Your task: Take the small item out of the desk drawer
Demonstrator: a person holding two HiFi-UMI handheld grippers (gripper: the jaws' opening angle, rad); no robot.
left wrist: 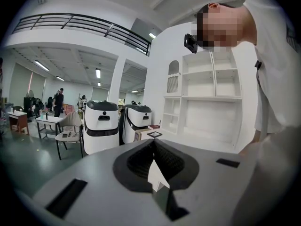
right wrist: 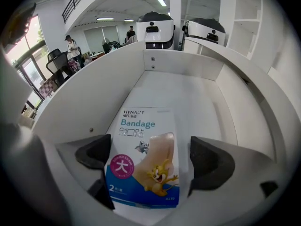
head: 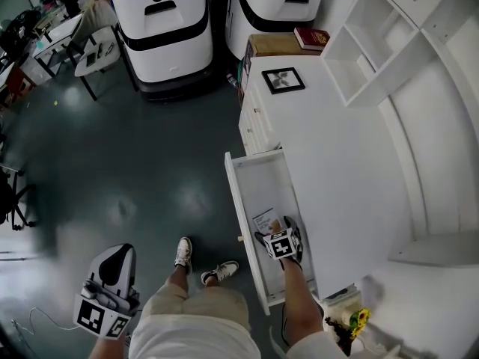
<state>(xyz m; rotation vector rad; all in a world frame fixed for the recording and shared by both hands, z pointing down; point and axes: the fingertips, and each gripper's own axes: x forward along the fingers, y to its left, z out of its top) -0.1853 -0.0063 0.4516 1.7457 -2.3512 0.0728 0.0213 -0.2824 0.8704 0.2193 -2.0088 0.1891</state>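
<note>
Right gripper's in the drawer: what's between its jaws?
In the right gripper view, the bandage packet lies between the right gripper jaws, on the drawer floor. The jaws stand apart, not closed on it.

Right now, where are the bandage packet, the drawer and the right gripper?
bandage packet [right wrist: 141, 173]: right gripper view, its printed front.
drawer [right wrist: 186, 64]: right gripper view, its far wall.
right gripper [right wrist: 153, 157]: right gripper view, midway between its open jaws.

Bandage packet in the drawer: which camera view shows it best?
The right gripper view: the bandage packet fills the frame between the right gripper and its open jaws, print readable. The head view shows it only as a small white patch in the drawer. The left gripper view misses it entirely.
</note>
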